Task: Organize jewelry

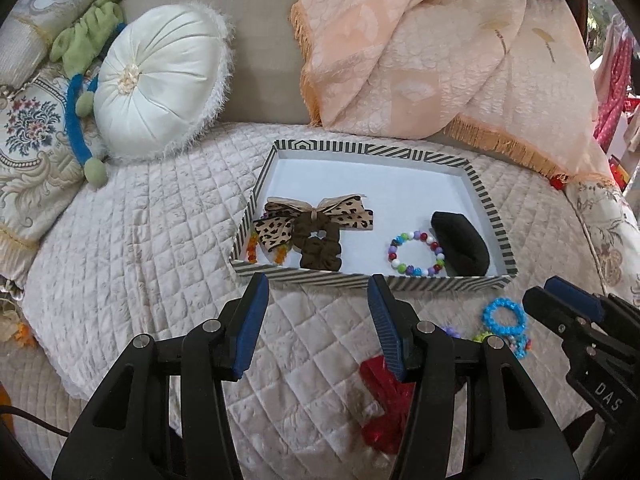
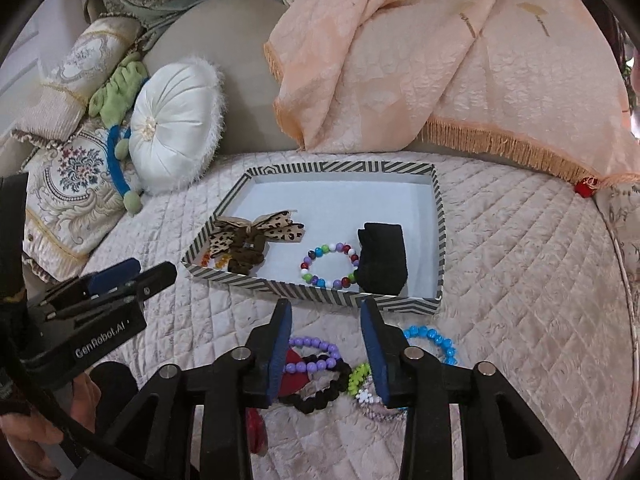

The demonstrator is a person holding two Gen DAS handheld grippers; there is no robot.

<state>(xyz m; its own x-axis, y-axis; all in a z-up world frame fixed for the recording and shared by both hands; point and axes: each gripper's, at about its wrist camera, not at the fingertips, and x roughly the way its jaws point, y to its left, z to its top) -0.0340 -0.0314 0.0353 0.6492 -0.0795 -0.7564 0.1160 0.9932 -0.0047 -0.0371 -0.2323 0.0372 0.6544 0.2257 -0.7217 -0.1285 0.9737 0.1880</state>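
The left gripper is blocking part of the loose pile: its right finger is covering most of the red item, whose shape is not readable. In the right wrist view, the fingers of the right gripper are cutting off the blue bead bracelet, the green beads and the purple bead bracelet; a black scrunchie is lying between these fingers, below the pads and not touched.

Both grippers are standing open with nothing between the pads.

The striped tray is lying just beyond the tips of both grippers. Inside it, the leopard bow scrunchie is sitting ahead of the left gripper's left finger, the multicolour bead bracelet ahead of the right gripper's gap, and the black pouch touching the bracelet's right side. Orange beads are partly hidden under the bow.
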